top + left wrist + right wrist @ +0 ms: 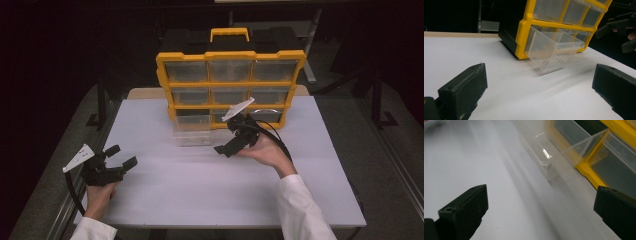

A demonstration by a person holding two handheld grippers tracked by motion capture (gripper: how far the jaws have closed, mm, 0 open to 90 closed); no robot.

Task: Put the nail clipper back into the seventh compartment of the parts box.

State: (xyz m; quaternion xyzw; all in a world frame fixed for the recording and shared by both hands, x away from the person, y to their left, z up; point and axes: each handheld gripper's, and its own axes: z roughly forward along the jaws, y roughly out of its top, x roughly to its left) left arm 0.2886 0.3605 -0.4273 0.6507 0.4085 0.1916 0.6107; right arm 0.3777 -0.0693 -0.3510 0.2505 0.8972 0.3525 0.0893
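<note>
Both tongs stand wide and empty — left tongs (121, 156) at seven o'clock, right tongs (231, 141) mid-desk (200, 190). One clear drawer (192, 129) is pulled from the yellow cabinet (230, 85), apparently empty — filling or closing probably remains.

A clear drawer (192, 130) juts from a yellow organizer (230, 85) on a white table (210, 190); two hand-held grippers, left gripper (123, 156) and right gripper (226, 148), hover nearby.

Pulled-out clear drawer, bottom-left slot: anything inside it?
The clear plastic drawer looks empty: its see-through walls show the white table and yellow organizer frame beyond. Motion blur could hide something tiny on its floor.
</note>
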